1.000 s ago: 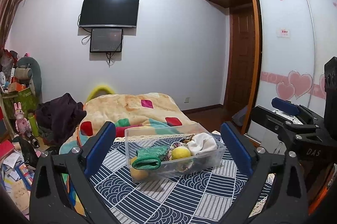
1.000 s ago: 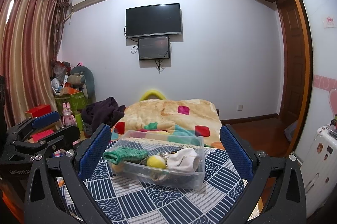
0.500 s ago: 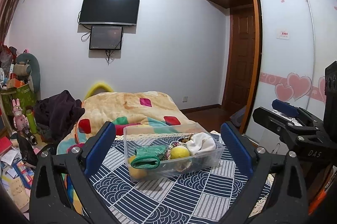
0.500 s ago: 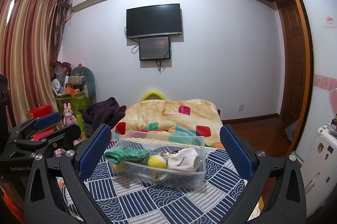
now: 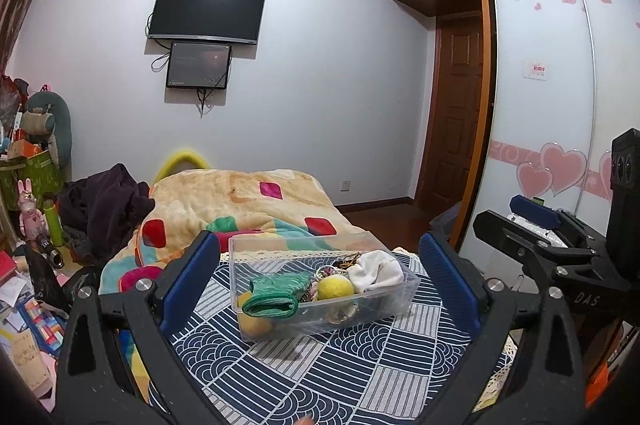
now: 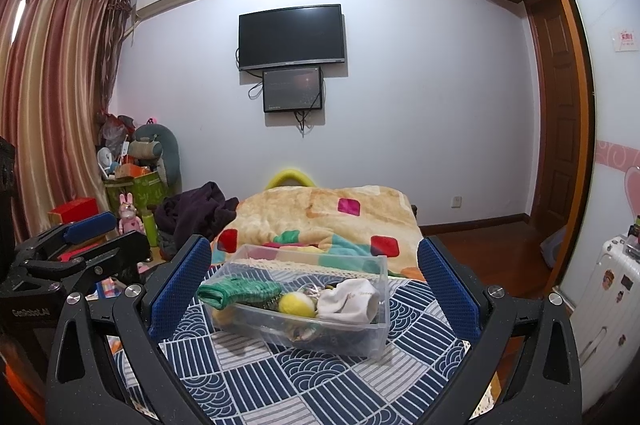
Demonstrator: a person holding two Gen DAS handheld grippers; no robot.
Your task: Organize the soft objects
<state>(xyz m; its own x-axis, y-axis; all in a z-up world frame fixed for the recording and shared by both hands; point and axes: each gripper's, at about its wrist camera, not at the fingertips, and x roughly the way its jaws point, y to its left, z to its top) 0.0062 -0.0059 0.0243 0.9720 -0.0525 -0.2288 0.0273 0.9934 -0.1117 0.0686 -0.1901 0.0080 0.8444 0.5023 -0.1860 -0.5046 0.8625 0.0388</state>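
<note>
both my tools, left tool [image 5: 320, 277] and right tool [image 6: 314, 281], hang wide open, holding nothing. ahead on the table [image 5: 340, 377], the clear bin [image 5: 320, 289] holds green cloth [image 5: 276, 295], yellow ball [image 5: 335, 288], white sock [image 5: 376, 271]. this fits either unloading or finished packing.

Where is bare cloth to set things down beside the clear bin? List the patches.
The patterned blue cloth is bare in front of the clear bin, and to its right. Crowded: inside the bin, green knit, yellow ball and white sock.
</note>
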